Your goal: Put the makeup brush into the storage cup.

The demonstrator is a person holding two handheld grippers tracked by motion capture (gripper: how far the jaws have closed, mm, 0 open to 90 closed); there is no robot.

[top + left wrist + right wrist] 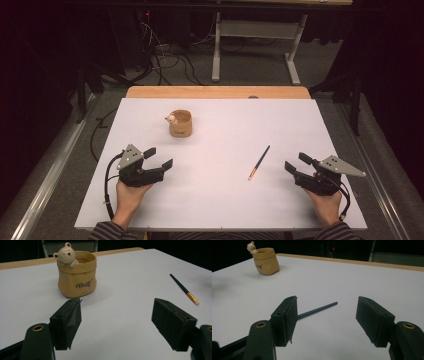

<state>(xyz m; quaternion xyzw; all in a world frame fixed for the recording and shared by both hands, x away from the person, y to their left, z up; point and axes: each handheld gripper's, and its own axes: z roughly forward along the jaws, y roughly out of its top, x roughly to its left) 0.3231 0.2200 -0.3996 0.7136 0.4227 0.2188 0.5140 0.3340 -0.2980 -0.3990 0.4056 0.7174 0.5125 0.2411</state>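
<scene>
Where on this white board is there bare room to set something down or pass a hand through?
The widest bare patch runs down the middle of the white board, between the bear pot and the paintbrush. The far right corner beyond the paintbrush is bare too. The near corners are taken by the left hand-held gripper and the right hand-held gripper, both open.

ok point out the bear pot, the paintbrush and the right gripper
bear pot [76, 277], left gripper view, front wall above the lettering
paintbrush [260, 162], high view, middle of the dark handle
right gripper [297, 164], high view, midway between its fingertips
</scene>
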